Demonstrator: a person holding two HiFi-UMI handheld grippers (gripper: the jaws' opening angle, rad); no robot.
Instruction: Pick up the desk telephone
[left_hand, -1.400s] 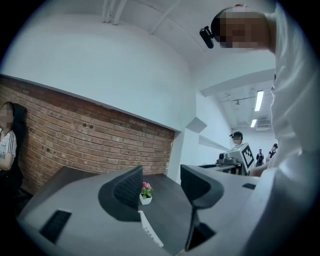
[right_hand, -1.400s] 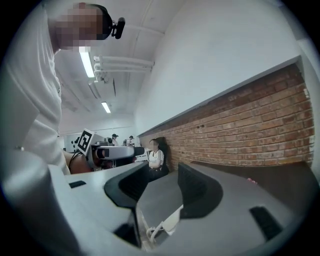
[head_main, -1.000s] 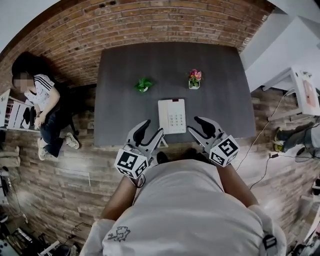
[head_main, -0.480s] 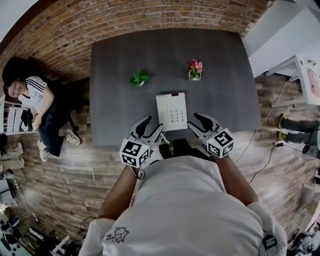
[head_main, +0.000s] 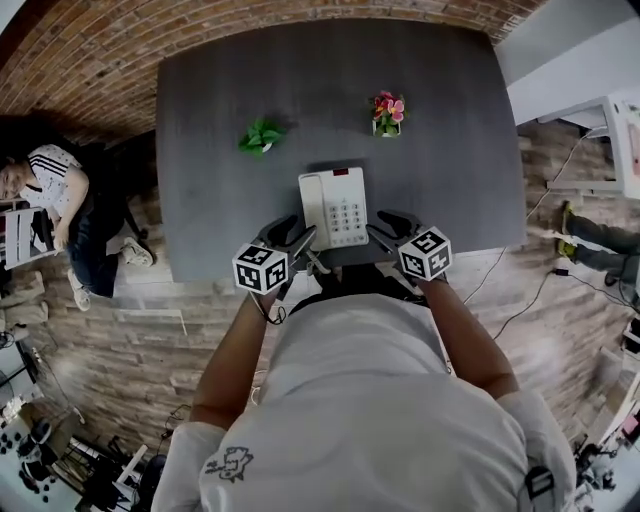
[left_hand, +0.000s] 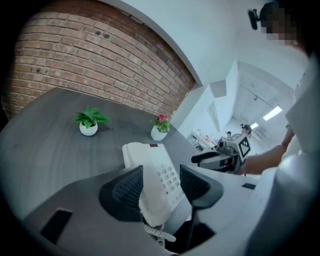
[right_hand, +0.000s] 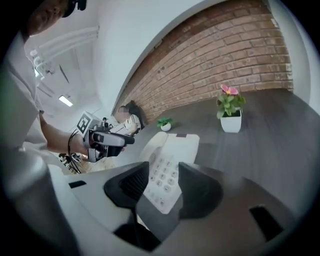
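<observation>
A white desk telephone (head_main: 333, 207) with a keypad lies near the front edge of the dark grey table (head_main: 220, 90). My left gripper (head_main: 296, 234) sits low at the phone's near left corner, its jaws opening and pressing on nothing. In the left gripper view the phone (left_hand: 142, 155) and its coiled cord show ahead between the left gripper's (left_hand: 161, 175) jaws. My right gripper (head_main: 385, 226) is open at the phone's near right corner. The right gripper view shows the phone (right_hand: 172, 150) beyond the right gripper's (right_hand: 162, 182) jaws, untouched.
A small green plant (head_main: 260, 136) and a pink flower in a white pot (head_main: 387, 110) stand farther back on the table. A person (head_main: 50, 190) sits on the floor by the brick wall at the left. Cables lie on the floor at the right.
Both grippers have sunk from above the table's front edge down to either side of the phone's near end. The phone has not moved on the table.
</observation>
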